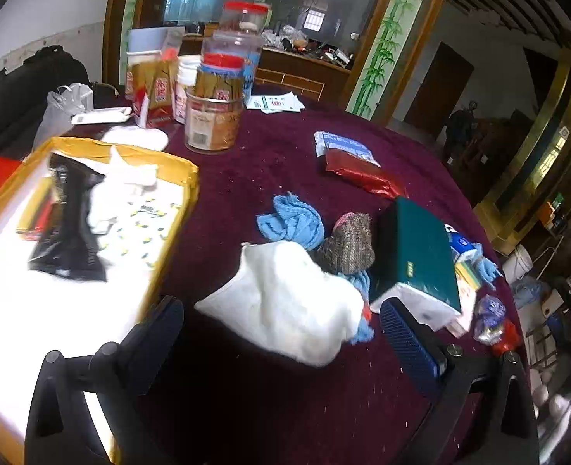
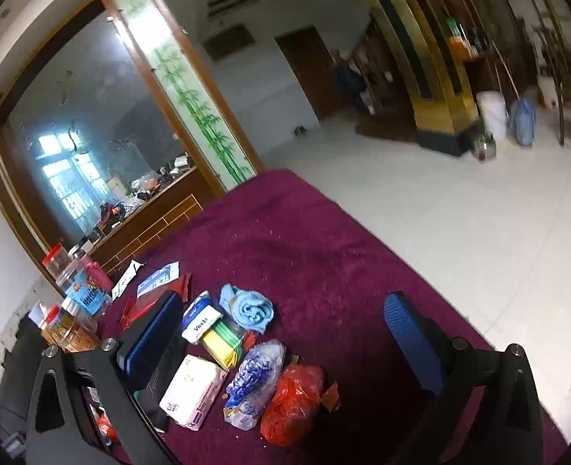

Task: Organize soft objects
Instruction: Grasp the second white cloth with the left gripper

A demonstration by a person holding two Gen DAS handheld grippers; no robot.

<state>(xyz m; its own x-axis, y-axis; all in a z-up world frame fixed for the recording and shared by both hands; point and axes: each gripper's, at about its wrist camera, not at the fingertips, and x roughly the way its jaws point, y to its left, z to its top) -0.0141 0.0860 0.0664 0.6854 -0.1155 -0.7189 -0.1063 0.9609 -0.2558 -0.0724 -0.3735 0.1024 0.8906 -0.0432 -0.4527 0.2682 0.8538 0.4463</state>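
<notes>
Soft objects lie on the maroon tablecloth [image 1: 285,143]. Nearest the left gripper [image 1: 281,321], whose jaws stand wide with nothing between them, is a white cloth [image 1: 289,302], at 12 o'clock between the fingertips. Behind it, a knitted brown item [image 1: 349,244] sits at 1 o'clock, touching a blue towel [image 1: 291,223] at 12 o'clock. A green box [image 1: 417,255] stands just beside the knitted item at 2 o'clock. At 10 o'clock, a yellow-rimmed tray [image 1: 186,201] holds black and white fabric [image 1: 91,209]. Jars [image 1: 215,116] stand farther off at 11 o'clock.

The right gripper [image 2: 281,333] is also spread wide and empty. At 12 o'clock close in lie a red bag [image 2: 293,403], a clear blue-printed bag [image 2: 256,379] and a white tissue pack [image 2: 192,391]; farther on, a rolled blue cloth [image 2: 248,308].
</notes>
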